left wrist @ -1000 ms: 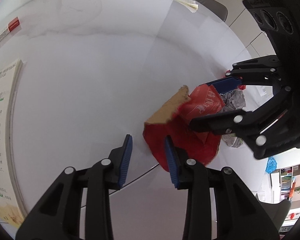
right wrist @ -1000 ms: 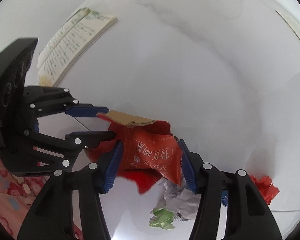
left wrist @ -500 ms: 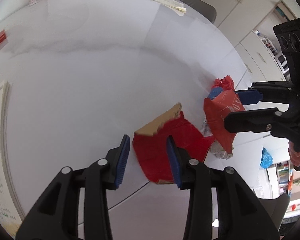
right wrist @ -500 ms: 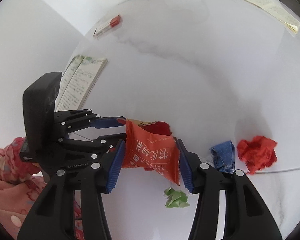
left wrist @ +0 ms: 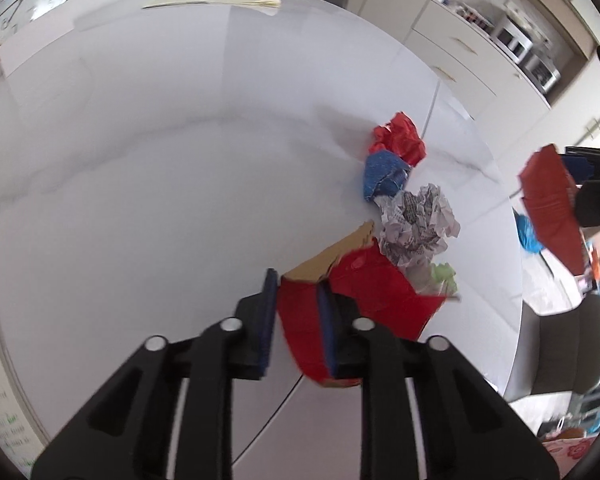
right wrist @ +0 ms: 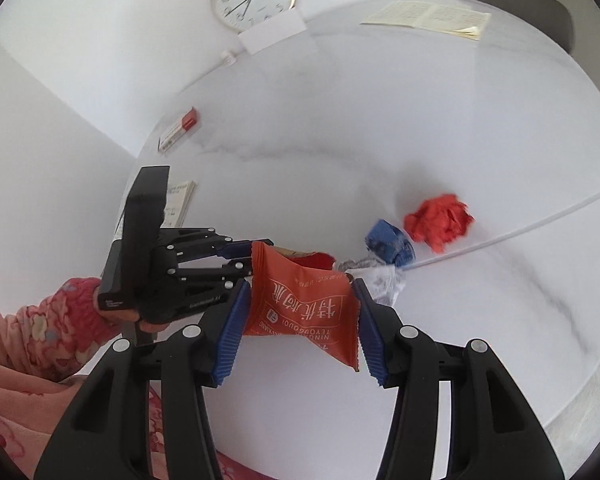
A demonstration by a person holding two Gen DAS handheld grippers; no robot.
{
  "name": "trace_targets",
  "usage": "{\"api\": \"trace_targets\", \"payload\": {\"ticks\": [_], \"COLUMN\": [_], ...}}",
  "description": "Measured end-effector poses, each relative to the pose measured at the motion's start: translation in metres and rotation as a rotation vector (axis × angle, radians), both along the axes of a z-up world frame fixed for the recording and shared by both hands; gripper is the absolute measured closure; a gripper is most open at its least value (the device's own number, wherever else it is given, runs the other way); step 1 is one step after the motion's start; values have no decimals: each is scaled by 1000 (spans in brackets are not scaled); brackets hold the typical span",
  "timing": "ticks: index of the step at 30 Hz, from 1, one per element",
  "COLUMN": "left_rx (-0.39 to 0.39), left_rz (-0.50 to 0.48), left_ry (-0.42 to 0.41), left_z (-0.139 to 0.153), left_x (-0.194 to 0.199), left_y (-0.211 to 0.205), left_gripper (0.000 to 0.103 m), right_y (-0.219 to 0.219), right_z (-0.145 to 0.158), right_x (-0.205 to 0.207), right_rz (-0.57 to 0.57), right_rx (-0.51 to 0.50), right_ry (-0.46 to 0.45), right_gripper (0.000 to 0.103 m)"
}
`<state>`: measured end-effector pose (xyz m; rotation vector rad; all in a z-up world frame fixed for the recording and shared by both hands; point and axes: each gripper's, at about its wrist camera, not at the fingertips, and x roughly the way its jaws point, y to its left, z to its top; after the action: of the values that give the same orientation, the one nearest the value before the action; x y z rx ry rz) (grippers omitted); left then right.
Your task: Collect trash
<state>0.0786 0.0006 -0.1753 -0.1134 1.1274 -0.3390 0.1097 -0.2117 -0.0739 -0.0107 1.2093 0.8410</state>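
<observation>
Mid-collection: your right gripper (right wrist: 300,326) grips the orange wrapper (right wrist: 300,304) lifted off the table (right wrist: 420,140); your left gripper (left wrist: 298,314), jaws just closing, pinches the red cardboard scrap (left wrist: 300,320) at the table's near edge. Next: carry both away, then return for the crumpled balls (left wrist: 416,220).

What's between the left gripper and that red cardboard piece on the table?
Nothing visible: the left gripper has just been closing and its pads already pinch the red cardboard piece. The crumpled newspaper ball lies just beyond.
</observation>
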Motion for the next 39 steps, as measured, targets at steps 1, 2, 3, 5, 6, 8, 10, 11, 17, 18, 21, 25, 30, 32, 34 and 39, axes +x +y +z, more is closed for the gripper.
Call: {"api": "trace_targets", "payload": {"ticks": [1,2,3,5,6,8,10,11,17,18,21,25,30,32,34,39], "left_rx": [6,8,10,8,8,15,12,13,12,12,30,52,73,75,98,122], "left_rz": [-18,-30,-40,-56,-60,-66,-70,-69,-67,-72,-77,-91,-94,-95,-91,-161], "left_ry": [-3,-3,-2,-3,-4,-9,-10,-13,-36,-35,-35,-14,7,11,-26,-89], "left_z": [0,-1,-1,-1,-1,0,3,4,14,15,14,5,-2,0,7,25], "left_x": [0,0,-1,-4,-5,-6,-8,-10,-20,-22,-25,-31,-34,-35,-37,-36], "left_y": [-1,-2,-2,-2,-1,-5,-5,-4,-1,0,-1,-3,-2,0,1,-6], "left_gripper": [95,97,97,98,99,99,100,100,101,101,101,101,100,84,47,20], "right_y": [-6,-13,-20,-29,-35,-42,-44,-47,-57,-58,-60,-59,-56,-54,-53,-53], "right_z": [2,3,3,3,2,1,-2,-2,-3,-4,-6,-9,-11,-11,-11,-12], "right_x": [-5,-9,-14,-22,-26,-36,-41,-44,-61,-62,-64,-63,-61,-60,-60,-63], "right_rz": [-24,-46,-74,-118,-145,-183,-212,-225,-286,-292,-300,-295,-286,-281,-280,-293], "right_rx": [4,6,7,15,21,28,30,33,57,60,66,69,67,63,59,65], "right_ry": [0,-1,-2,3,6,12,14,15,17,18,27,33,38,39,40,43], "right_gripper": [51,51,51,51,51,51,51,51,51,51,51,51,51,51,51,51]}}
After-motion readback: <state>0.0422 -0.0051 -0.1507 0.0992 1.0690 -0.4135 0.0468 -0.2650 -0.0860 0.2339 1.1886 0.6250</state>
